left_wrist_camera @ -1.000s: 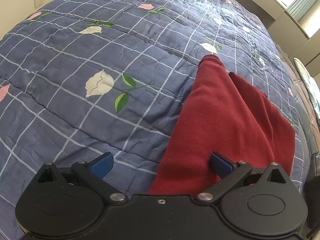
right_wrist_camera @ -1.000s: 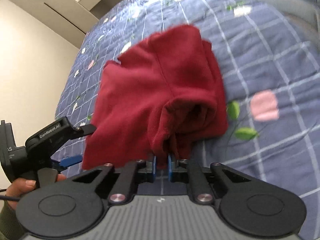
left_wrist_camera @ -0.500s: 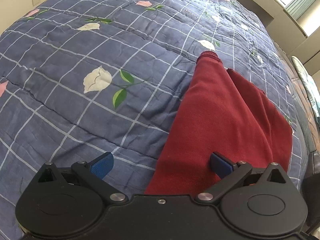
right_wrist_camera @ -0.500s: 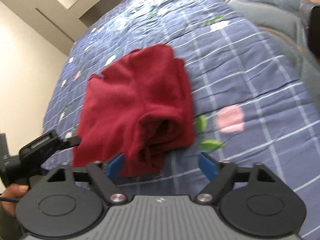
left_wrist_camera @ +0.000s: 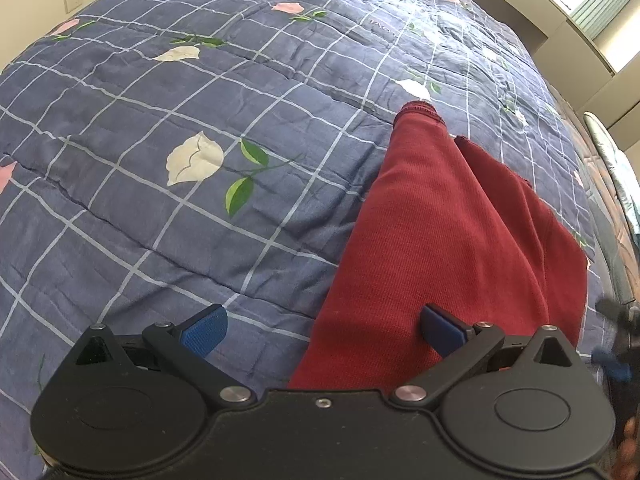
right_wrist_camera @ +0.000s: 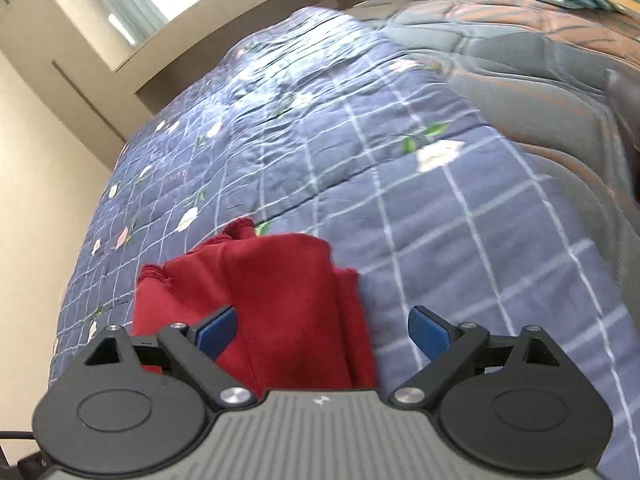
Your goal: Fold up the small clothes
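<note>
While the red garment point(left_wrist_camera: 448, 248) lay folded on the blue checked quilt point(left_wrist_camera: 168, 184), both grippers hung above it with nothing held. Seen from the left wrist, the cloth ran up the right half of the frame, its hemmed end point(left_wrist_camera: 418, 109) pointing away and a second layer showing along its right edge. The left gripper point(left_wrist_camera: 322, 330) stood wide open; its left pad point(left_wrist_camera: 204, 330) was over bare quilt and its right pad point(left_wrist_camera: 442, 330) over the garment, neither pressing on the cloth. At the right border of that view, a blurred dark shape with a blue tip could not be told for sure.

Seen from the right wrist, the garment point(right_wrist_camera: 264, 300) sat low and left of centre, a stacked bundle with a frilled edge at its far left corner. The right gripper point(right_wrist_camera: 322, 334) was nearly fully spread and its jaws were opening; its left pad point(right_wrist_camera: 218, 332) was over the red cloth and its right pad point(right_wrist_camera: 430, 334) over the quilt, and neither gripped it. Past the quilt's edge at upper right lay a grey and brown bedcover point(right_wrist_camera: 520, 52). That view was blurred.
</note>
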{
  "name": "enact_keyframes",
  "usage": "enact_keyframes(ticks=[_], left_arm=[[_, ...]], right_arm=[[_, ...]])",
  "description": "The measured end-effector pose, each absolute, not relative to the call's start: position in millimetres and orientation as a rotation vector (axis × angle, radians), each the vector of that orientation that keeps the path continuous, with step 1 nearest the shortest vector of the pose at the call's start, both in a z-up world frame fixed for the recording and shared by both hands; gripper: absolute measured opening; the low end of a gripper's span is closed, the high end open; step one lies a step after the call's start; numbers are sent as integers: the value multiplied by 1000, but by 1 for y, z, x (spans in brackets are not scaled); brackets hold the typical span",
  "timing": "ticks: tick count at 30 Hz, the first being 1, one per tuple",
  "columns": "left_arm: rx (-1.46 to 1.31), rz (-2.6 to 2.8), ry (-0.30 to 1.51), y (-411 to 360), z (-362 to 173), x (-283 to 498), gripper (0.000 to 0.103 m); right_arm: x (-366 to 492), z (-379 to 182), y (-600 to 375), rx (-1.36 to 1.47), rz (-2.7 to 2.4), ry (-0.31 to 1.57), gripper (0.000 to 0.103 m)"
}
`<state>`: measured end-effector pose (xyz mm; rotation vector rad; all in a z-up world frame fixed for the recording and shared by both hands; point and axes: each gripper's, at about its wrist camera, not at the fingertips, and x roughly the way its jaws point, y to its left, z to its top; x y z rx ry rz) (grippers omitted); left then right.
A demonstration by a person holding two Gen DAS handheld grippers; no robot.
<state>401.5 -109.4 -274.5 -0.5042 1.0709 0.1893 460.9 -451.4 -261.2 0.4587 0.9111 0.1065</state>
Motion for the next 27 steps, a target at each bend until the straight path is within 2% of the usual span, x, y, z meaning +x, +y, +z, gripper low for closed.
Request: enact_keyframes(ticks=[5,8,10,13,16,23,26,27], left_arm=[[-502,190,1073,-109,-276,402,102],[-495,189,1075,-110,-278,402,102],[-492,187,1075,-111,-278,403,102],[-488,182,1075,-111,-278,405,102],[-481,175,1077,-112,-279,408,102],[-474,164,1085,-115,-283,411,102],[-472,161,1088,-115,-284,411,102],[-473,159,1088,-115,-285,412,102]], right_arm=[[479,-271,-444,483,144,929,88],[484,-273,-438,482,141,931,67],[483,-275,-437,464,117,937,36],[479,-277,-441,462,97,926,20],[472,-277,-444,442,86,908,17],[474,-292,-446,451,66,963,18],[477,-294,-446,430,68,975,27],[476,-293,-447,435,69,972,33]])
